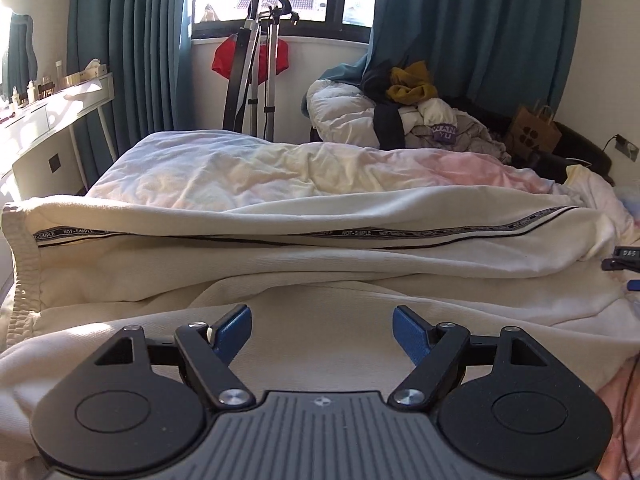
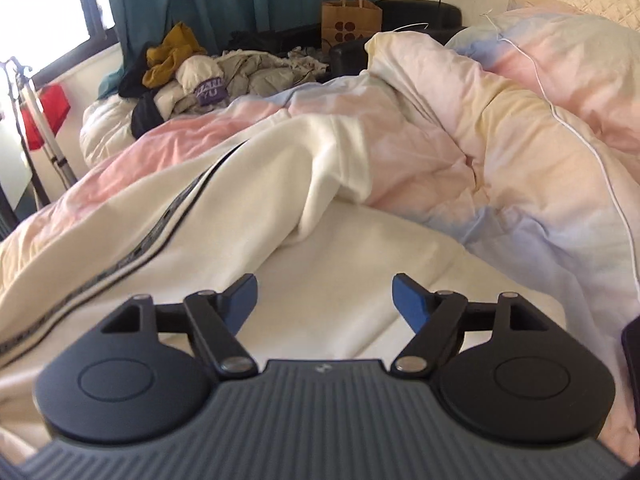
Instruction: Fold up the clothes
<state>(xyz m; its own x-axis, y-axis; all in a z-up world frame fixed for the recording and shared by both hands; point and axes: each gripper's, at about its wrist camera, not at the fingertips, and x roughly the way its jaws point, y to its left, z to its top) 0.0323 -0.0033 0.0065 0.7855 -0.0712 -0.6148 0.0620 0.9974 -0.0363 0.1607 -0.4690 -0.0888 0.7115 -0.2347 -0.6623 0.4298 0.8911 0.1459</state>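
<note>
Cream trousers (image 1: 280, 264) with a black-and-white lettered side stripe (image 1: 360, 234) lie across the bed, the elastic waistband (image 1: 24, 264) at the far left. My left gripper (image 1: 322, 322) hovers open just above the cream fabric, nothing between its blue pads (image 1: 234, 326). The right wrist view shows the same cream trousers (image 2: 240, 216), the stripe (image 2: 160, 220) running diagonally on the left. My right gripper (image 2: 324, 294) is open over the cloth, holding nothing.
A pastel duvet (image 2: 460, 148) covers the bed. A pile of clothes (image 1: 420, 112) sits beyond the far bed edge, near a paper bag (image 1: 534, 130). A tripod (image 1: 256, 68) stands by the window; a white desk (image 1: 52, 120) is left. A white cable (image 2: 592, 148) crosses the duvet.
</note>
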